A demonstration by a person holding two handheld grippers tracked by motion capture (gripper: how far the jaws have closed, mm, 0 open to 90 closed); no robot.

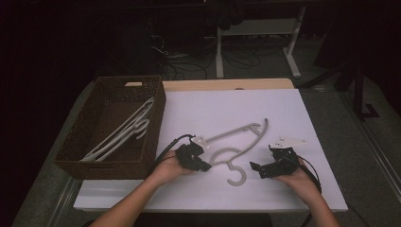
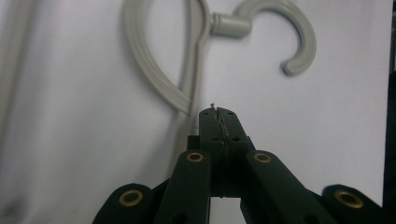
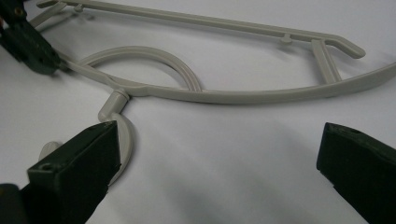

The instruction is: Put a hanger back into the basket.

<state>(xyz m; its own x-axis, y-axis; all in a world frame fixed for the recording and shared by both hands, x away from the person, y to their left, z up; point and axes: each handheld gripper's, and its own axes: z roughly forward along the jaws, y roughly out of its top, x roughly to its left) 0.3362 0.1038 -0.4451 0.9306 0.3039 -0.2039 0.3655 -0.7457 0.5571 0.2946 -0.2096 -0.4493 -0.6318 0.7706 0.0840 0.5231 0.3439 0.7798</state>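
Note:
A grey plastic hanger lies flat on the white table, its hook toward me. My left gripper is shut, and its tip rests over the hanger's arm close to the hook; nothing shows between the jaws. My right gripper is open just right of the hook and low over the table. In the right gripper view its jaws stand wide apart, the left one lying over the hook. The left gripper shows at that view's top left, touching the hanger.
A brown wicker basket stands at the table's left side with several pale hangers inside. A wooden strip runs along the far edge. Beyond it the dark floor holds cables and white desk legs.

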